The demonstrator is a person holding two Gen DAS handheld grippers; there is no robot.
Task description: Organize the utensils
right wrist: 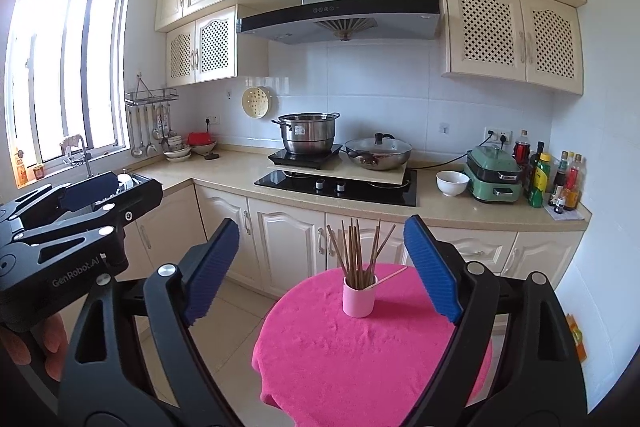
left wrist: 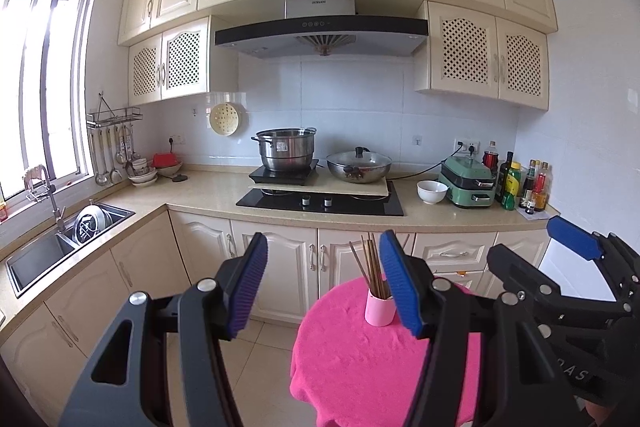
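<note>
Pink cup (right wrist: 359, 297) upright near the far side of a round table under a pink cloth (right wrist: 360, 359), holding a sheaf of brown chopsticks (right wrist: 358, 253) that fan upward. One pale chopstick (right wrist: 391, 275) lies apart: near end by the cup rim, long axis running right and away, far end apparently on the cloth, contact hard to confirm. Both grippers hang short of the table, well apart from the cup. Left gripper (left wrist: 324, 285) jaws spread wide, empty; right gripper (right wrist: 322, 269) jaws also wide, empty. From the right gripper, cup and stray lie dead ahead between its fingers; from the left, the cup sits right of centre, half hidden by a pad. Judgement: right is better placed for the stray
</note>
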